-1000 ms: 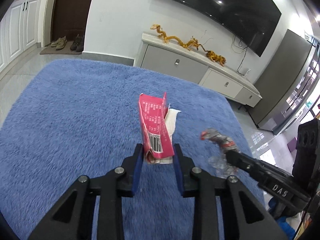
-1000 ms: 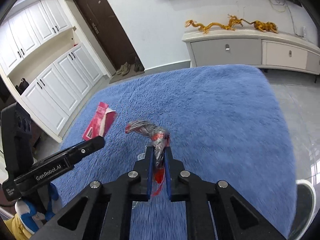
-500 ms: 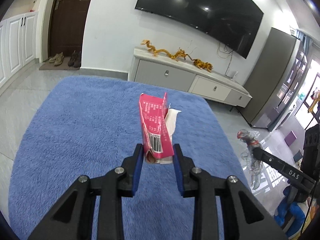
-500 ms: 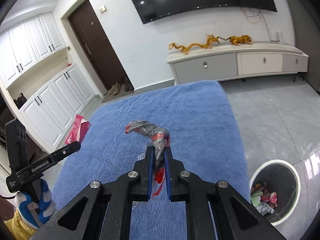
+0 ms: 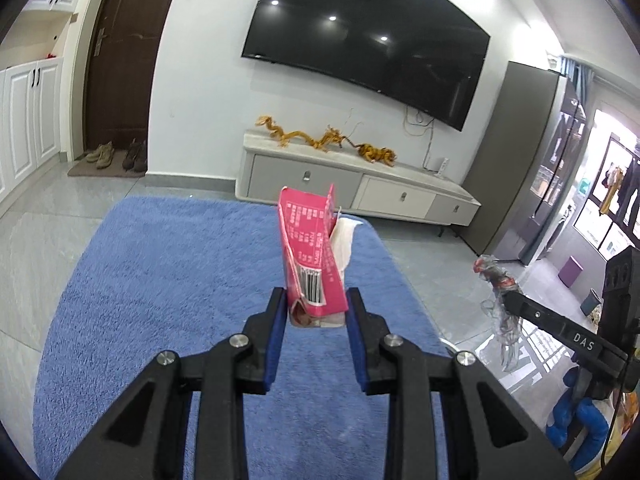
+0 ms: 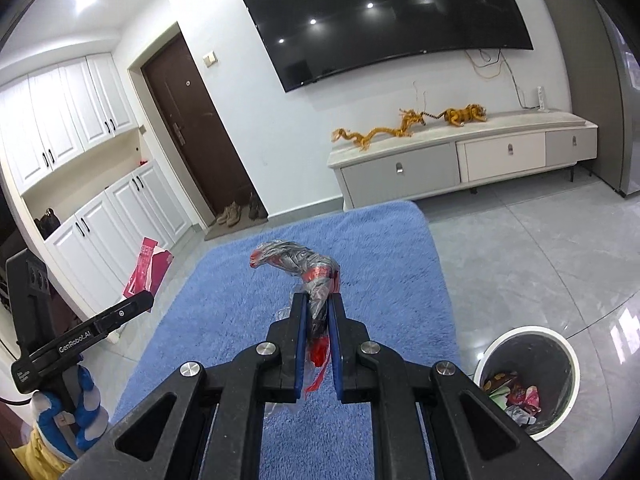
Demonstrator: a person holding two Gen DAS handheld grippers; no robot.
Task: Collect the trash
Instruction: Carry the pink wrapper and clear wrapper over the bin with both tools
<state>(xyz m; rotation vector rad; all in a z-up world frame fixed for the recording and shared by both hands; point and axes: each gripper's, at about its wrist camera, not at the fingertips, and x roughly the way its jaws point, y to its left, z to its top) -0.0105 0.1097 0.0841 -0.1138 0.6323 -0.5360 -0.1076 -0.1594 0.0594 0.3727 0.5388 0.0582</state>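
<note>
My left gripper (image 5: 316, 300) is shut on a crushed pink carton (image 5: 310, 258) with a barcode and a white paper flap, held upright above the blue rug (image 5: 168, 280). My right gripper (image 6: 318, 300) is shut on a crumpled clear plastic wrapper (image 6: 298, 260) with red print, also lifted off the rug. In the left wrist view the right gripper (image 5: 508, 298) shows at the right with the wrapper (image 5: 494, 274). In the right wrist view the left gripper (image 6: 146, 300) shows at the left with the pink carton (image 6: 146, 266). A round bin (image 6: 496, 344) holding trash stands on the floor at lower right.
A low TV cabinet (image 5: 352, 186) with golden dragon figures (image 5: 324, 142) stands beyond the rug under a wall TV (image 5: 360, 48). White cupboards (image 6: 80, 216), a dark door (image 6: 192, 128) and shoes (image 6: 240, 212) are at the left. Grey tiled floor (image 6: 520, 256) surrounds the rug.
Both grippers have risen with their trash, so the rug looks smaller and the TV wall has come into view. The bin has appeared at the right wrist view's lower right.
</note>
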